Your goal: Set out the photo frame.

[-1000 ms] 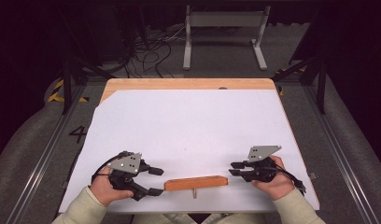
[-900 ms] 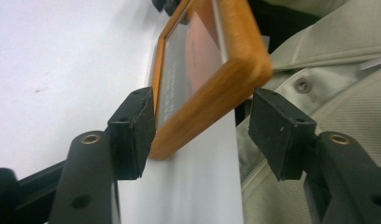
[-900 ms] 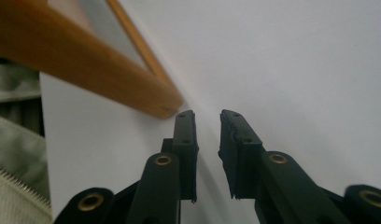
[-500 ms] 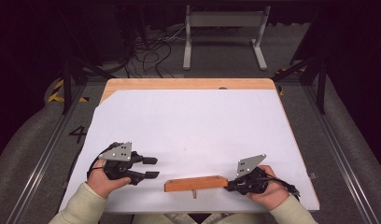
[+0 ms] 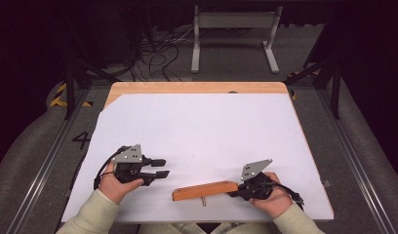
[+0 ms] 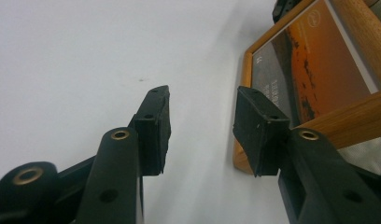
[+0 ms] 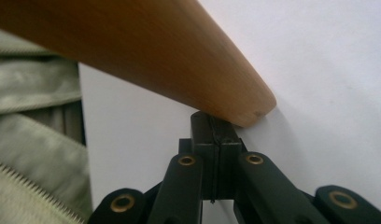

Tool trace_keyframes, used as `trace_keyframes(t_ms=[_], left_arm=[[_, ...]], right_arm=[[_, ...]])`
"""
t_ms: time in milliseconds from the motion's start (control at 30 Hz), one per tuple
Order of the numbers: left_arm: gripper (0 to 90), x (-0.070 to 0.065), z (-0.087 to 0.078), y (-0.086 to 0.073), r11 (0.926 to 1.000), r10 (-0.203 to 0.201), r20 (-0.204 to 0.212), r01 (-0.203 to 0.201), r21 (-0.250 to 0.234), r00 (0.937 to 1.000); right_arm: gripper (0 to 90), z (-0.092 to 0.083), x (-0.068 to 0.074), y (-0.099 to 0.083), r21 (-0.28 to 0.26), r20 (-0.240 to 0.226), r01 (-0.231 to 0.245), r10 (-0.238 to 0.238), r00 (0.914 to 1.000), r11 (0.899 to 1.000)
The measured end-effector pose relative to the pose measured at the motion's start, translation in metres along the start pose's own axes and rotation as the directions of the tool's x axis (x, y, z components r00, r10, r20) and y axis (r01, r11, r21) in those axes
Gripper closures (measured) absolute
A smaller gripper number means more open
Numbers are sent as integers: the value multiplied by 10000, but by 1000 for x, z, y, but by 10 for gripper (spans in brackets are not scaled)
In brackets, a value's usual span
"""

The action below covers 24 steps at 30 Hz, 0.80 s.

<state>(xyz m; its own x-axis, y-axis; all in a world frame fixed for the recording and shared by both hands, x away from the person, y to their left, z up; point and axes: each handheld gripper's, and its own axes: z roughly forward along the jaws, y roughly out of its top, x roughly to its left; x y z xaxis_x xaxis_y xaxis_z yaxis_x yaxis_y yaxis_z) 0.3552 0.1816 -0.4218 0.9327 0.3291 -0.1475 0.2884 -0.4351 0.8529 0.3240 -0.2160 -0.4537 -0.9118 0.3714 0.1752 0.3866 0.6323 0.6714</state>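
Note:
A wooden picture frame (image 5: 204, 190) stands on its edge near the table's front, its right end slightly farther back than its left. In the left gripper view the picture frame (image 6: 319, 65) shows an orange picture. My right gripper (image 5: 234, 193) is at the frame's right end. In the right gripper view my right gripper (image 7: 215, 128) has its jaws pressed together, with the frame's rounded wooden edge (image 7: 146, 51) just over their tips. My left gripper (image 5: 162, 167) is left of the frame and apart from it. The left gripper (image 6: 202, 126) is open with nothing between its jaws.
A white sheet (image 5: 202, 126) covers the wooden table, whose bare edge (image 5: 197, 87) shows at the back. A small peg (image 5: 203, 201) sticks out below the frame. A pale sleeve (image 7: 34, 140) lies close behind the frame. A metal stand (image 5: 233, 29) and cables are on the floor beyond.
My right gripper has moved toward the table's front, down to the frame's right end, and has shut. The left gripper has shifted slightly to the right. The frame has turned a little.

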Motion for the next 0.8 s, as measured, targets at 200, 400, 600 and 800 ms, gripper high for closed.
trace_keyframes(t_ms=[200, 400, 600, 800], left_arm=[[560, 0, 0, 0, 10000, -14, 21, 14, 36, 10000], [560, 0, 3, -1, 10000, -13, 7, 13, 67, 10000], [570, 1, 7, -3, 9997, -136, -101, 138, 222, 9999], [585, 2, 9, -4, 9991, -208, -139, 213, 356, 9997]], right_arm=[[900, 6, -15, 7, -358, 82, -675, 678, 9977, 9971], [900, 10, -28, 16, -605, 253, -1014, 1031, 9944, 9930], [900, 11, -37, 25, -745, 559, -1165, 1208, 9911, 9904], [900, 18, -46, 36, -752, 714, -1243, 1297, 9890, 9894]])
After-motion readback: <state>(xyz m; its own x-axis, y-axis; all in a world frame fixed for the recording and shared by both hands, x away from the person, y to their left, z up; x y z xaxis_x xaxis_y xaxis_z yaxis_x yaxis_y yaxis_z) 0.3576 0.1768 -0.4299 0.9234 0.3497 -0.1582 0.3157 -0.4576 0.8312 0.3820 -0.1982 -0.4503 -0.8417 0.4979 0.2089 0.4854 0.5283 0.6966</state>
